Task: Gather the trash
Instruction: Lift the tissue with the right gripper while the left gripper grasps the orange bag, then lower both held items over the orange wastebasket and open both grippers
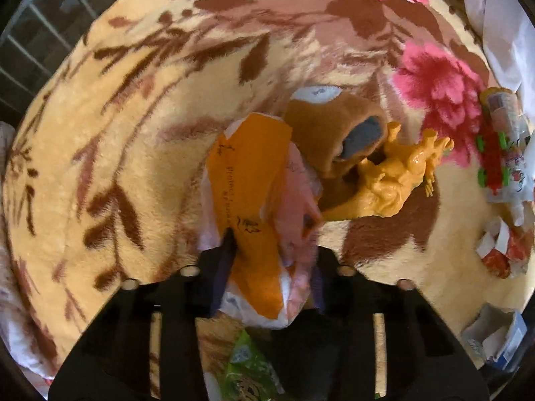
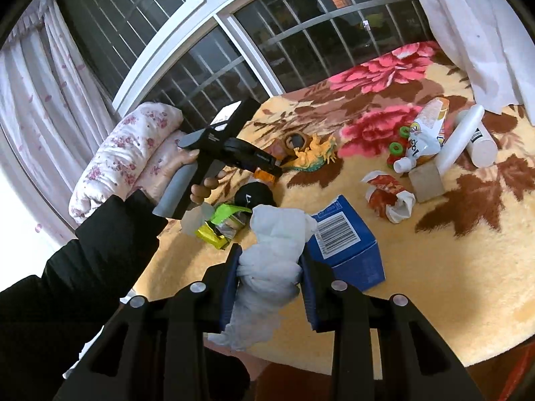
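Orange wrapper (image 1: 254, 200) pinched btwn left tongs (image 1: 272, 230); tissue (image 2: 271, 260) btwn right tongs (image 2: 271, 267)

Two wrist views — shared blanket (image 1: 100, 153)

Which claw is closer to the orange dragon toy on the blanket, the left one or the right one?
Left. The left claw, shut on an orange wrapper, is just beside the dragon toy. The right claw, shut on a white tissue, is farther back, beside the blue box.

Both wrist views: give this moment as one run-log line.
left gripper: shut on orange wrapper | right gripper: shut on white tissue | surface: floral blanket
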{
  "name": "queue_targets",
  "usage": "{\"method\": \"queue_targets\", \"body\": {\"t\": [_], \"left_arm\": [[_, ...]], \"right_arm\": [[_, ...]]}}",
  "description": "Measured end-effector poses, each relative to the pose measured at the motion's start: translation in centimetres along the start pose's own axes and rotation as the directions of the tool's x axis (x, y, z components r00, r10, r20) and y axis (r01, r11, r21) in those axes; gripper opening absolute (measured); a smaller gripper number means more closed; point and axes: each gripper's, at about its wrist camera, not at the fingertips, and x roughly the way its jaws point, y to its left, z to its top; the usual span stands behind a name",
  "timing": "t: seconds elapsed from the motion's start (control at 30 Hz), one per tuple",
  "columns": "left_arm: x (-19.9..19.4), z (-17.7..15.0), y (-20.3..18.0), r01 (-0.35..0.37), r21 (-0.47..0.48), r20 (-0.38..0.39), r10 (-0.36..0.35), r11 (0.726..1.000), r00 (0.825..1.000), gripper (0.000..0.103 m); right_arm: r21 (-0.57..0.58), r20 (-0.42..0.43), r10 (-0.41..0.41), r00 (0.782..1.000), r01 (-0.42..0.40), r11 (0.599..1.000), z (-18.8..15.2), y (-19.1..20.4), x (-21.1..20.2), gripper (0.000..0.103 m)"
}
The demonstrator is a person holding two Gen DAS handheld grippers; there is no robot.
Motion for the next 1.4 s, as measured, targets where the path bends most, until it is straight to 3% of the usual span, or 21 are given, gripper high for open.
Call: {"method": "queue_targets", "body": {"t": [0.13, 0.27, 0.37, 0.53, 0.67, 0.83, 0.93, 1.2, 1.3, 1.4], "left_arm": [[-2.9, -1.0, 0.7, 0.031, -0.045, 0.096, -0.027, 0.999, 0.995, 0.020], [-7.9, -3.0, 1.6, 0.050, -0.072, 0.232, -0.033, 0.996, 0.972, 0.020], [-12.7, -4.5, 1.8, 0.078, -0.076, 0.337, -0.048, 0.994, 0.940, 0.020], [-18.5, -10.3, -0.4, 0.082, -0.037, 0.473, -0.055, 0.996, 0.879, 0.020], [-19.8, -15.2, -2.7, 0.080, -0.039, 0.520, -0.048, 0.996, 0.853, 0.020], [-19.9, -21.8, -5.0, 0.089, -0.073, 0.552, -0.035, 0.993, 0.833, 0.020], [-19.3, -25.4, -7.0, 0.046, -0.086, 0.568, 0.011, 0.995, 0.823, 0.020], [-15.4, -32.7, -11.0, 0.073, -0.066, 0.504, -0.030, 0.995, 0.863, 0.020], [-12.6, -35.2, -12.1, 0.100, -0.052, 0.440, -0.067, 0.994, 0.895, 0.020], [-8.2, -36.9, -12.7, 0.114, -0.046, 0.321, -0.093, 0.992, 0.942, 0.020]], "right_arm": [[-0.013, 0.027, -0.017, 0.999, 0.018, 1.000, 0.1, 0.6, -1.1, 0.033], [-0.040, 0.055, -0.039, 0.998, 0.041, 0.998, 0.5, 1.8, -2.2, 0.033], [-0.064, 0.068, -0.042, 0.997, 0.046, 0.997, 0.5, 3.0, -2.6, 0.033], [-0.107, 0.064, -0.040, 0.997, 0.046, 0.993, -0.5, 5.3, -3.0, 0.033], [-0.142, 0.046, -0.060, 0.997, 0.066, 0.988, -1.8, 6.7, -3.5, 0.033], [-0.184, 0.039, -0.103, 0.994, 0.109, 0.977, -4.1, 7.6, -5.0, 0.033], [-0.194, 0.029, -0.126, 0.992, 0.129, 0.972, -5.7, 7.6, -5.6, 0.033], [-0.208, -0.081, -0.171, 0.982, 0.151, 0.966, -11.8, 7.0, -5.2, 0.034], [-0.198, -0.166, -0.178, 0.970, 0.144, 0.970, -14.9, 6.1, -3.7, 0.034], [-0.174, -0.236, -0.192, 0.953, 0.152, 0.973, -17.3, 4.7, -2.2, 0.034]]}}
